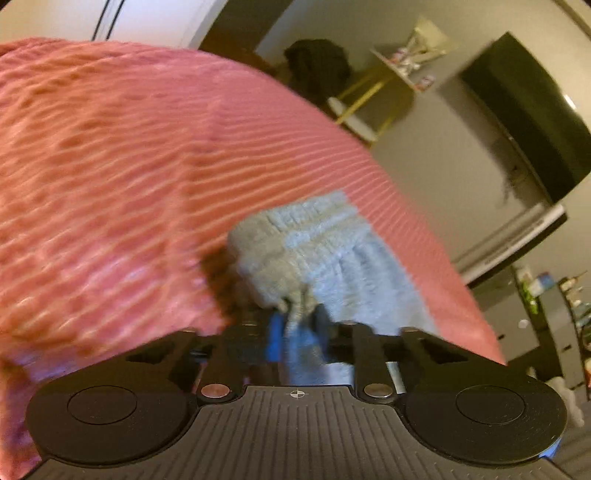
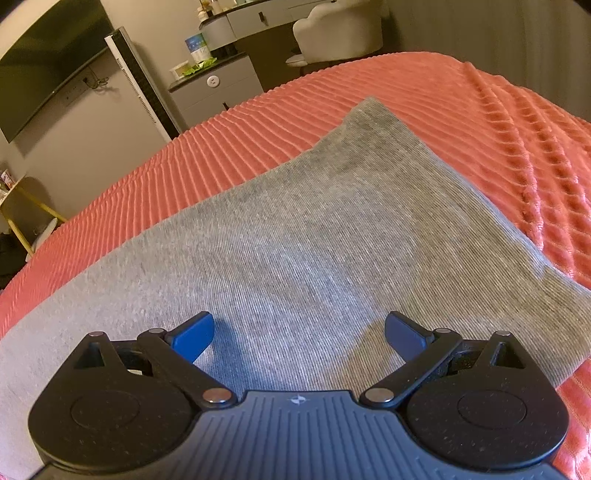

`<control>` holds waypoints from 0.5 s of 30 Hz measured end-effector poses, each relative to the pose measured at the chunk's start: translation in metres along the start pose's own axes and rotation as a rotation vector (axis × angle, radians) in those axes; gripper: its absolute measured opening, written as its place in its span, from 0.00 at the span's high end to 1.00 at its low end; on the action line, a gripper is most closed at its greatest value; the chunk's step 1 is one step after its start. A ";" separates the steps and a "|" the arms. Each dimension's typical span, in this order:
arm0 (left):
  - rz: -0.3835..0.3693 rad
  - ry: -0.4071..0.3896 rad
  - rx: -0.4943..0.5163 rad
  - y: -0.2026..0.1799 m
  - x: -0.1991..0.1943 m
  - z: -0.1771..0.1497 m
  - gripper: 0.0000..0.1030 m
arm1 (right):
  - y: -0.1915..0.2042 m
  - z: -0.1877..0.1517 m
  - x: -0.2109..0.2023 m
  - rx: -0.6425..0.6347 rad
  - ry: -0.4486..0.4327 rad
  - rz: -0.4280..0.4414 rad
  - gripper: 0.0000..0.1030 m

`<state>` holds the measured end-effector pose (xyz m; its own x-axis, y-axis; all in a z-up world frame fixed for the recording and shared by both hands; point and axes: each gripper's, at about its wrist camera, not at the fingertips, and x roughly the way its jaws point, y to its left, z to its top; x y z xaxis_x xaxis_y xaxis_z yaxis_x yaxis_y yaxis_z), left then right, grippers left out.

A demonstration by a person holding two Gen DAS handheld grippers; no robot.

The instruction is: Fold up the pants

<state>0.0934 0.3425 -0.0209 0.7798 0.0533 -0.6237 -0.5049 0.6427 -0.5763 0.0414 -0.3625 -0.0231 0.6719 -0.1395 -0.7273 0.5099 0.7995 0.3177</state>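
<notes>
1. Pants point(image 2: 314, 236): grey knit, lying on a bed under a ribbed pink-orange bedspread point(image 2: 480, 122). In the right wrist view a wide flat panel of them fills the middle, with one corner pointing away from the camera.
2. Left tongs point(image 1: 295, 325): clenched on a bunched fold of the pants point(image 1: 317, 251). Blue pads are pinched together with grey fabric between them. The ribbed, gathered band end of the fabric stands up just ahead of the tips. This view is blurred.
3. Right tongs point(image 2: 299, 332): released, blue pads spread wide apart, nothing between them. They sit low over the flat grey panel; I cannot tell if they touch it.
4. Background: dark wall TV point(image 2: 44, 66), grey cabinet point(image 2: 218, 88), pale chair point(image 2: 340, 33) past the bed's edge.
</notes>
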 end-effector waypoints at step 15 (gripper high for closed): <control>0.205 -0.043 0.014 0.009 -0.005 -0.013 0.49 | -0.002 0.000 -0.001 0.014 -0.003 0.009 0.04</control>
<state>0.0805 0.3377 -0.0302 0.6767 0.2160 -0.7039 -0.6495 0.6254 -0.4325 0.0401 -0.3640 -0.0227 0.6784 -0.1338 -0.7224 0.5107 0.7928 0.3327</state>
